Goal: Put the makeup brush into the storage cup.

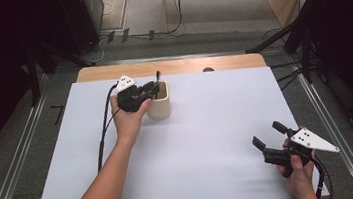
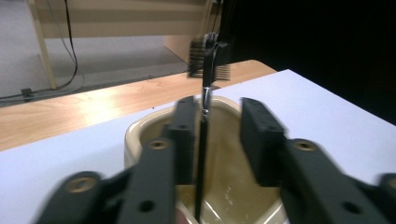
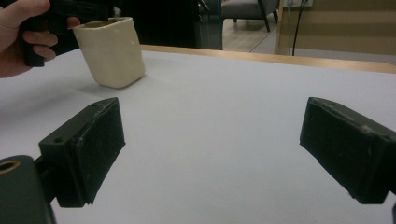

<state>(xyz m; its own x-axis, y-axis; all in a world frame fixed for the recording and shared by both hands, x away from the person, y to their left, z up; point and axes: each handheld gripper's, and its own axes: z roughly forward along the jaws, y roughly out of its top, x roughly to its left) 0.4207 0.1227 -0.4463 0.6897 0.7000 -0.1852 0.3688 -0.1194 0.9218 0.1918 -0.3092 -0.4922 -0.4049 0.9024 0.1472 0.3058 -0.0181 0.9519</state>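
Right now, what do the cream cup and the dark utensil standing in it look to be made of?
The cup looks like glazed ceramic, possibly plastic: cream, thick-walled, with shiny reflections inside. The utensil shows a thin black handle, likely plastic, and a glinting neck that suggests metal. Its comb-like head is too blurred to judge.

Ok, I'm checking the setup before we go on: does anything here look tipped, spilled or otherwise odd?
Nothing is spilled or broken. The beige cup stands upright on the white table, and a thin black comb stands in it, between the open jaws of the left hand-held gripper. The right hand-held gripper hangs open over bare table.
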